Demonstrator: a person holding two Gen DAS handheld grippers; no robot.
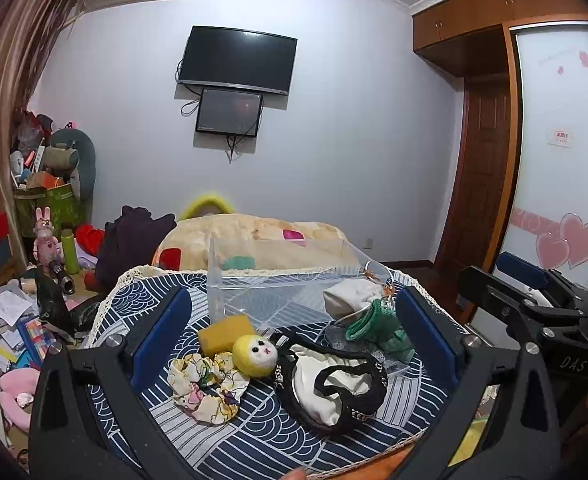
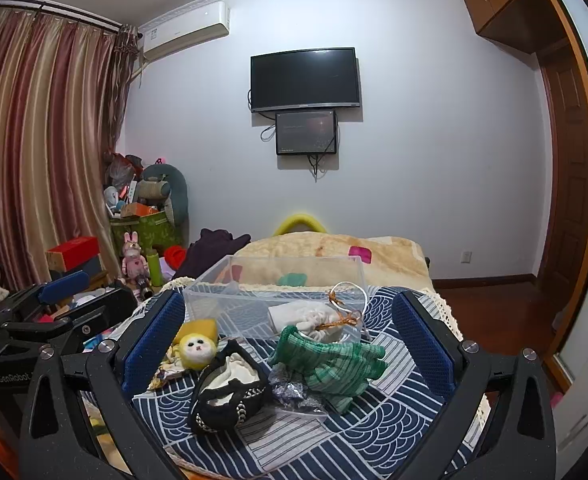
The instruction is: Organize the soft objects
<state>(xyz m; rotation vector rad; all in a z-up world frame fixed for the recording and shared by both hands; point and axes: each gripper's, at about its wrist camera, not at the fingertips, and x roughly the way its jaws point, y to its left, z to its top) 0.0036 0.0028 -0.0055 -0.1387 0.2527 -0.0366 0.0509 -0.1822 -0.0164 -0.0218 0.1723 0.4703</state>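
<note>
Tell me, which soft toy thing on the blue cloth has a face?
The round yellow plush head, beside the yellow sponge. It has two black eyes and a small mouth; the floral scrunchie and green glove have none.

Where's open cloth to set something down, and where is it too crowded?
Bare blue wave-patterned cloth lies nearest the grippers, in front of the floral scrunchie and the black-and-white drawstring pouch. The clear plastic box looks empty. It is crowded between the yellow sponge, yellow plush head and green knit glove.
</note>
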